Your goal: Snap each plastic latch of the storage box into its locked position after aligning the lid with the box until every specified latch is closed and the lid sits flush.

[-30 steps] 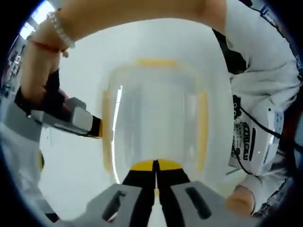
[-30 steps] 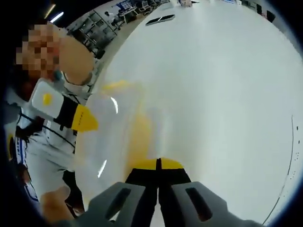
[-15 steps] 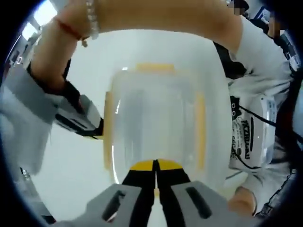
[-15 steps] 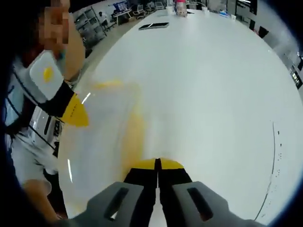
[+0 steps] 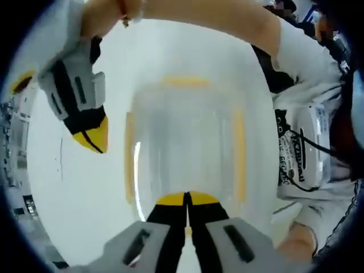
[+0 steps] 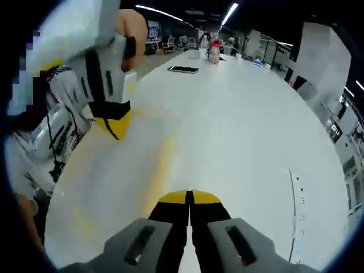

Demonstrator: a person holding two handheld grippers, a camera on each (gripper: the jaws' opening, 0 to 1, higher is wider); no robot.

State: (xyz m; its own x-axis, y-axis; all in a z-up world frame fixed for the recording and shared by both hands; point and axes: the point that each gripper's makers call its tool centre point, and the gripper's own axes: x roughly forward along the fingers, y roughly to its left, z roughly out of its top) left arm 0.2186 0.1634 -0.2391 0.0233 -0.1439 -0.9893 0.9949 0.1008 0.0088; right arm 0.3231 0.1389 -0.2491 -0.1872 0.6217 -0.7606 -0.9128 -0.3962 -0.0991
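Your left gripper (image 5: pixel 186 200) is pressing its closed fingers against the storage box (image 5: pixel 185 145) lying on the table (image 5: pixel 85 187); your right gripper (image 6: pixel 189 200), fingers together, is hovering beside it.

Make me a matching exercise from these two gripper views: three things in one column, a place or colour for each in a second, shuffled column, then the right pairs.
Things:
1. storage box
2. right gripper
3. phone

Places or colours:
a. dark and flat, far off on the white table
b. clear plastic with yellow latches along its sides
c. yellow-tipped, raised beside the box in the left gripper view

Pairs: 1-b, 2-c, 3-a
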